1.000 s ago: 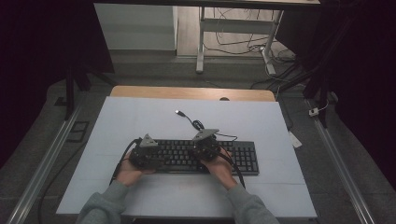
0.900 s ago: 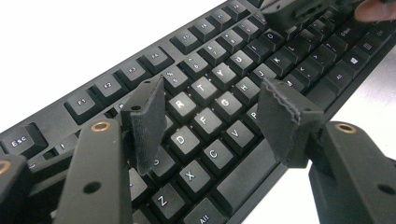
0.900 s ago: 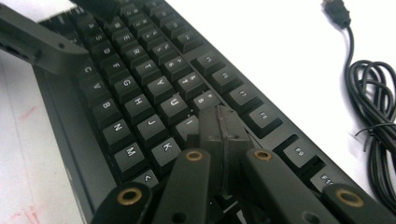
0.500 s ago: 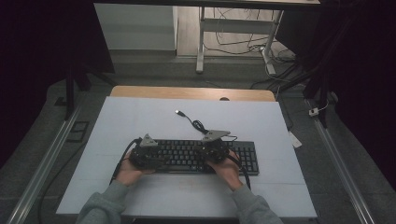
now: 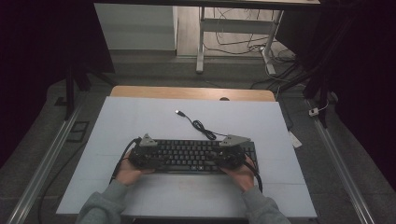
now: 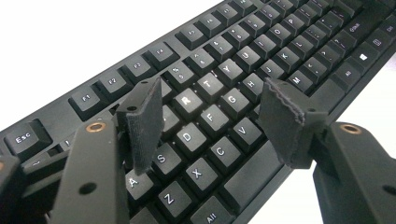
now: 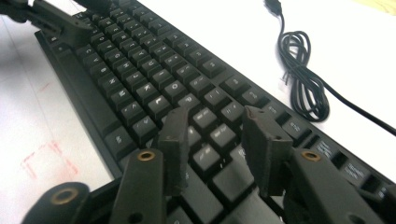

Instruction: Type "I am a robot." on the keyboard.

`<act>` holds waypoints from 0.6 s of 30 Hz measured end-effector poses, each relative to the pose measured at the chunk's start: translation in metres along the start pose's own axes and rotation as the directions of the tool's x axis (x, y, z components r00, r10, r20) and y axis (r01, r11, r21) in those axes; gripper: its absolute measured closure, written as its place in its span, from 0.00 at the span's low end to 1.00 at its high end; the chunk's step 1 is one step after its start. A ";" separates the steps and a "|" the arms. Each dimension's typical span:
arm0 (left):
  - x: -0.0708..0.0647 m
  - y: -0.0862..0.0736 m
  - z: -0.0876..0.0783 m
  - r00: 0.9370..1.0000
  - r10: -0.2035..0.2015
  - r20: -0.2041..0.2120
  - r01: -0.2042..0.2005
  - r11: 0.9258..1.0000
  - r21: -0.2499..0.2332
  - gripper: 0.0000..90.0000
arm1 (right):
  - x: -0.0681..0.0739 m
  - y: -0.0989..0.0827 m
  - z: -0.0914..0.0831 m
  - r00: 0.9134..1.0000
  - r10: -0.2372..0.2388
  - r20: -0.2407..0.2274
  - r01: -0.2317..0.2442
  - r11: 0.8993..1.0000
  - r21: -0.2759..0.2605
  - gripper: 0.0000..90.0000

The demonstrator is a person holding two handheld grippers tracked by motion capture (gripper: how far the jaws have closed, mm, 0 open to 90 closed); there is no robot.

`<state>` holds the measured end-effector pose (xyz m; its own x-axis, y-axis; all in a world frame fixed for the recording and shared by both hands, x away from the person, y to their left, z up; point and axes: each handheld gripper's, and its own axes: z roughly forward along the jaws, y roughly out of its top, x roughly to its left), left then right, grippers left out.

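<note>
- The keyboard (image 5: pixel 194 155) lies flat on the white table (image 5: pixel 140 116), toward the person's edge of it, its long side running left to right; every place below is given relative to it.
- The left gripper (image 6: pixel 210 116) hangs just above its left half, jaws spread wide with nothing between them, over the D, F and G keys.
- The right gripper (image 7: pixel 212 140) hangs above its right half, jaws also parted and empty, though less widely, over keys whose legends are too blurred to read.
- Behind the keyboard's far edge, its black cable (image 5: pixel 201 126) lies coiled on the table, plug end free.
- The step in hand looks like pressing keys with the jaw tips.
- To do it well, I judge that one pad (image 6: pixel 142 123) should come down square on a single cap while the other stays clear of its neighbours.
- Keep the stroke short and straight down; a slanted push could slide the keyboard.
- The wide left jaws risk catching two keys at once; narrowing them first may help.
</note>
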<state>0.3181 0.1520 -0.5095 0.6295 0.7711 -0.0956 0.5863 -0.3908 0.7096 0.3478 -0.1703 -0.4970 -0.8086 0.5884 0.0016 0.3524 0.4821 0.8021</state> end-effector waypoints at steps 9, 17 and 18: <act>0.001 0.000 0.000 1.000 -0.006 -0.009 0.006 1.000 -0.002 0.45 | 0.003 -0.008 -0.010 1.000 -0.023 -0.010 0.023 1.000 -0.018 0.63; 0.001 0.000 0.000 1.000 -0.004 -0.025 0.004 1.000 -0.007 0.47 | 0.005 -0.008 -0.009 0.999 -0.036 -0.007 0.036 0.999 -0.010 0.62; 0.001 0.000 0.000 1.000 -0.003 -0.027 0.003 1.000 -0.009 0.47 | 0.005 -0.008 -0.009 0.999 -0.036 -0.003 0.036 0.999 -0.011 0.62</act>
<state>0.3186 0.1529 -0.5091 0.6137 0.7855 -0.0792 0.5837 -0.3838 0.7155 0.3366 -0.1776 -0.4982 -0.8224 0.5683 -0.0256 0.3178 0.4962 0.8080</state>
